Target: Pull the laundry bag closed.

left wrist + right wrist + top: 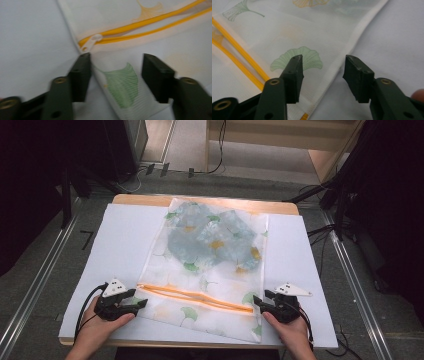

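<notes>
**Bag flat on mat, both grippers set at near corners**

Bag (pixel 210 265) — a sheer mesh laundry bag with ginkgo-leaf print — is laid flat on the white mat (pixel 120 245), mouth end toward the person, bluish fabric (pixel 212 237) seen through the mesh in the far half. Zip (pixel 195 296), orange, runs across the near end and is gaped along most of its length; the white pull (pixel 91 41) is parked at the left end, just past the left jaws.

Left gripper (pixel 141 303) is held low at the bag's near-left corner, jaws wide, the hem lying between them but not pinched. Right gripper (pixel 257 299) is held the same way at the near-right edge — jaws wide, straddling the white hem (pixel 342 62), nothing clamped.

Placement is judged to be deliberate: the two ends of the zip are flanked so the bag can be pinned or tensioned on one side while the pull is worked from the other. With the pull so near the left jaws, a grab there is judged likely.

No brand, label or writing can be read anywhere on bag, mat or grippers.
</notes>
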### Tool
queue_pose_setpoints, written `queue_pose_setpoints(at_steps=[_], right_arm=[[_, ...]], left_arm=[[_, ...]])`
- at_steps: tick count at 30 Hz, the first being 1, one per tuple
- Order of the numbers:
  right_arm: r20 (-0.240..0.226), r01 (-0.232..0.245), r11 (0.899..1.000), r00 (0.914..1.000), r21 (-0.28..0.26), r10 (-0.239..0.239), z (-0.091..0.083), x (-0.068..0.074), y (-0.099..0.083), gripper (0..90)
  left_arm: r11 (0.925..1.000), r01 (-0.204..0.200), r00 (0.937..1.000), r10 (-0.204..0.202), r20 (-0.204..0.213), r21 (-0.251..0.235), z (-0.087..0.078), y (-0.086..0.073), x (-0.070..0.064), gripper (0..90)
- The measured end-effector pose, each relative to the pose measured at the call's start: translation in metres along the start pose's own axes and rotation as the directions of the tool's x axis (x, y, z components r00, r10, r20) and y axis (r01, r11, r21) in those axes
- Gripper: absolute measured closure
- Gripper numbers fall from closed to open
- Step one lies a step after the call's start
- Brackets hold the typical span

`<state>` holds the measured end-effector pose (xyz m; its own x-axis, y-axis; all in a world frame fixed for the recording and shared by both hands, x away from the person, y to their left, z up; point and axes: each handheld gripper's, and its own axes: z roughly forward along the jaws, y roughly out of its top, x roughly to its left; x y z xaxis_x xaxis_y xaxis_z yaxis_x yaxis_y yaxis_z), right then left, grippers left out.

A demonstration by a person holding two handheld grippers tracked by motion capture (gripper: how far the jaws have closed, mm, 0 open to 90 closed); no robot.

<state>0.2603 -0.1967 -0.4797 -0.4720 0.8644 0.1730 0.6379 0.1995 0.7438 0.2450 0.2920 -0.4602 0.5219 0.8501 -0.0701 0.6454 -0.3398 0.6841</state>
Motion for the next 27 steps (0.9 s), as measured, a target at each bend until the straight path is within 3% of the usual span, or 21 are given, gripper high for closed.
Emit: queue_pose_setpoints(at_steps=[3, 5, 7, 10, 12, 16, 19, 24, 26, 27], right_arm=[[0.027, 0.010, 1.000, 0.9996, 0.025, -0.011, 0.003, 0.004, 0.001, 67.7], [0.043, 0.017, 0.999, 0.9989, 0.037, -0.019, 0.004, 0.004, 0.001, 78.9], [0.057, 0.011, 0.999, 0.9983, 0.040, -0.013, 0.004, 0.003, 0.002, 90.0], [0.041, -0.002, 0.999, 0.9992, 0.040, 0.000, 0.003, 0.000, 0.003, 90.0], [0.033, 0.011, 0.999, 0.9994, 0.042, -0.012, 0.003, -0.003, 0.005, 90.0], [0.068, 0.009, 1.000, 0.9976, 0.024, -0.010, -0.001, -0.013, 0.007, 90.0], [0.106, -0.004, 1.000, 0.9944, 0.003, 0.003, -0.004, -0.024, 0.009, 90.0], [0.176, -0.003, 1.000, 0.9844, -0.005, 0.004, -0.004, -0.039, 0.009, 90.0], [0.171, -0.025, 0.999, 0.9848, -0.033, 0.030, -0.007, -0.043, 0.007, 89.7], [0.158, -0.042, 0.998, 0.9863, -0.040, 0.047, -0.009, -0.044, 0.006, 77.6]], left_arm=[[0.9979, 0.065, 0.9968, -0.065, 0.046, 0.000, -0.001, -0.001, 0.009, 78.2], [0.9982, 0.060, 0.9960, -0.060, 0.066, 0.006, -0.001, -0.001, 0.009, 88.7], [0.9991, 0.040, 0.9955, -0.041, 0.085, 0.016, -0.001, 0.001, 0.008, 90.0], [0.9994, 0.025, 0.9937, -0.028, 0.108, 0.023, 0.000, 0.002, 0.005, 90.0], [0.9992, -0.011, 0.9892, 0.005, 0.146, 0.038, 0.001, 0.003, -0.001, 90.0], [0.9979, -0.044, 0.9796, 0.034, 0.198, 0.047, 0.002, 0.003, -0.012, 90.0], [0.9966, -0.070, 0.9689, 0.057, 0.241, 0.045, 0.006, 0.004, -0.024, 90.0], [0.9898, -0.132, 0.9452, 0.110, 0.307, 0.053, 0.016, 0.010, -0.053, 90.0], [0.9879, -0.145, 0.9453, 0.122, 0.302, 0.055, 0.017, 0.011, -0.059, 90.0], [0.9879, -0.147, 0.9461, 0.127, 0.298, 0.048, 0.016, 0.012, -0.059, 90.0]])
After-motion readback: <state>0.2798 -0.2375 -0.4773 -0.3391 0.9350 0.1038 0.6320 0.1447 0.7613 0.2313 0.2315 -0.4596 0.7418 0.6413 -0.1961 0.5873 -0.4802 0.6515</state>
